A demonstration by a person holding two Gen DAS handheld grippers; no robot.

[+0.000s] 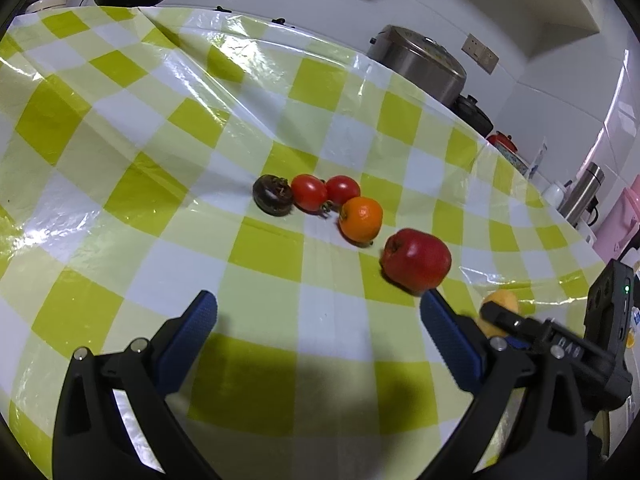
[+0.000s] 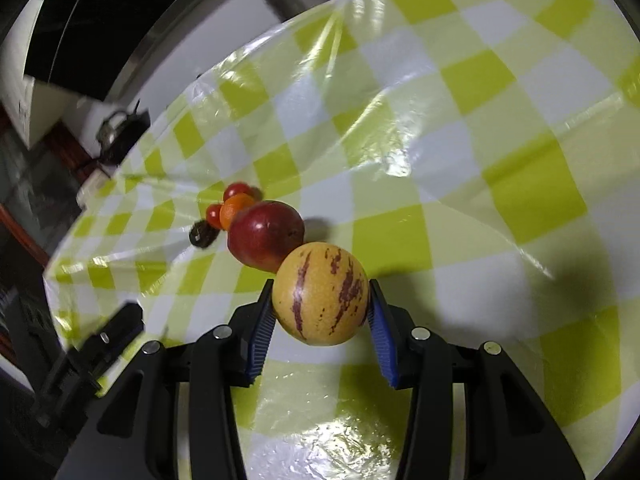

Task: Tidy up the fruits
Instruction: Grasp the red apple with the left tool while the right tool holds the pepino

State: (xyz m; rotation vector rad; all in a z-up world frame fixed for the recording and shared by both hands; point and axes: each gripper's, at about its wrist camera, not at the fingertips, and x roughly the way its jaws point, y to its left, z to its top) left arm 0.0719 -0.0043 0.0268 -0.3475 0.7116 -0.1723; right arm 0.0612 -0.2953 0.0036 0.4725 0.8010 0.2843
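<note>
the right gripper (image 2: pixel 321 308) was clamped on a striped pepino melon (image 2: pixel 320 294), held between its fingers just behind the red apple (image 2: pixel 266 236), evidently to extend the fruit row. the left gripper (image 1: pixel 318 306) hovered with fingers wide apart, empty, the apple (image 1: pixel 416 260) just beyond its right fingertip.

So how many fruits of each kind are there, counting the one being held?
Mangosteen: 1
Cherry tomatoes: 2
Tangerine: 1
Red apple: 1
Yellow pepino melon with purple streaks, in the right hand-held gripper: 1
Total: 6
</note>
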